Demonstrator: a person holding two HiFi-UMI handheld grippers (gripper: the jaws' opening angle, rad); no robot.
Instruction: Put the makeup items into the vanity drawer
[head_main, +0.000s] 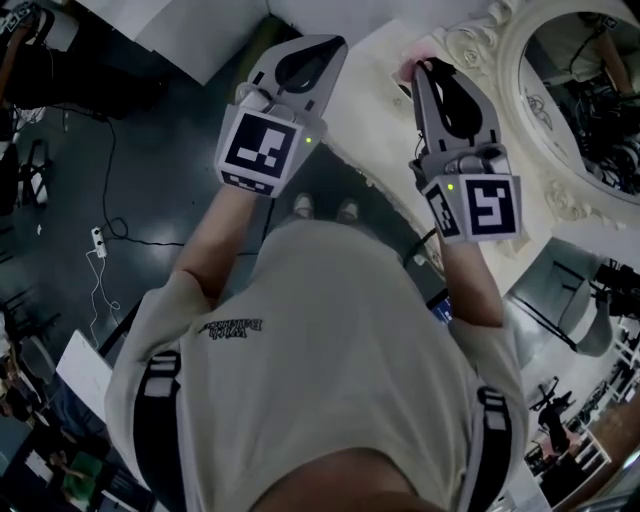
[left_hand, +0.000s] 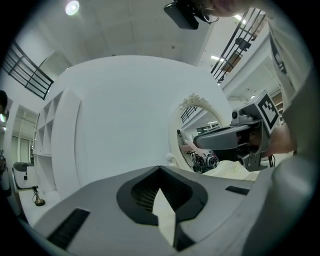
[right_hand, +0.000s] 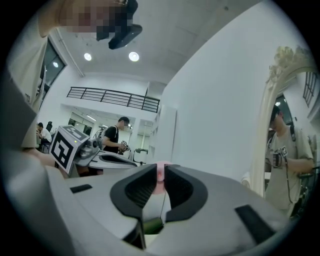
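right tongs (right_hand: 161, 172) matt grey plastic; carved cream mirror frame (head_main: 465, 45) smooth, faintly glossy; shirt (head_main: 330, 340) plain cloth.

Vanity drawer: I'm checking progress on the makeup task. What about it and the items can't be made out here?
Drawer: in no view; the head view shows only the vanity top from above.
Pink item: in the right gripper view, the right gripper hides all but a sliver; its kind is unclear.
Other makeup: none shows in any view.

One left gripper (head_main: 322, 46), one right gripper (head_main: 426, 68), one pink item (right_hand: 160, 172), one mirror (head_main: 585, 100)
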